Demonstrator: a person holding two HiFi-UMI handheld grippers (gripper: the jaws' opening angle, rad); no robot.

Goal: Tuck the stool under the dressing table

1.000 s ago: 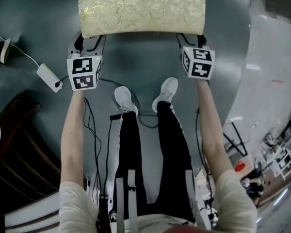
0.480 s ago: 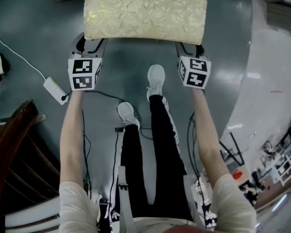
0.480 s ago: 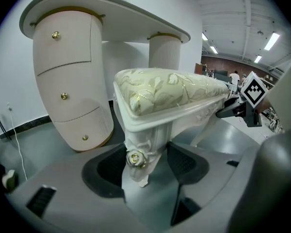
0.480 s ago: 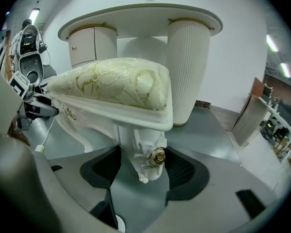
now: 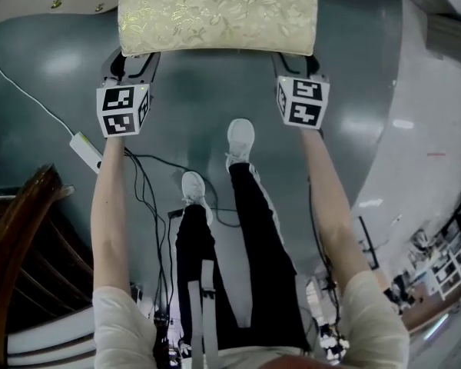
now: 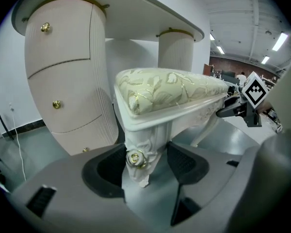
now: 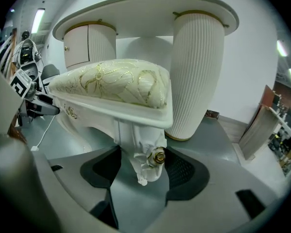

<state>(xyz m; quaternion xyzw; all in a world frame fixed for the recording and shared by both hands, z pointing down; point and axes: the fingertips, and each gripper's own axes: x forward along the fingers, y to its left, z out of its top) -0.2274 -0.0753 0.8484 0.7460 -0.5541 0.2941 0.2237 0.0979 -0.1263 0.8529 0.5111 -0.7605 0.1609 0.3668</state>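
Stool (image 5: 217, 14) gripped by two near legs, my left gripper (image 6: 144, 166) fingers pinching one, my right gripper (image 7: 146, 168) fingers pinching the other, seat's far edge at the dressing table (image 7: 150, 8) front, open gap between its pedestals (image 7: 196, 76) beyond the fingers.

A ribbed dressing-table pedestal (image 7: 196, 76) is stood on the glossy grey floor (image 5: 188, 91). A white cable (image 5: 23, 92) with a white box (image 5: 86, 151) and black cables (image 5: 166, 229) are laid there, near two white shoes (image 5: 240, 138).
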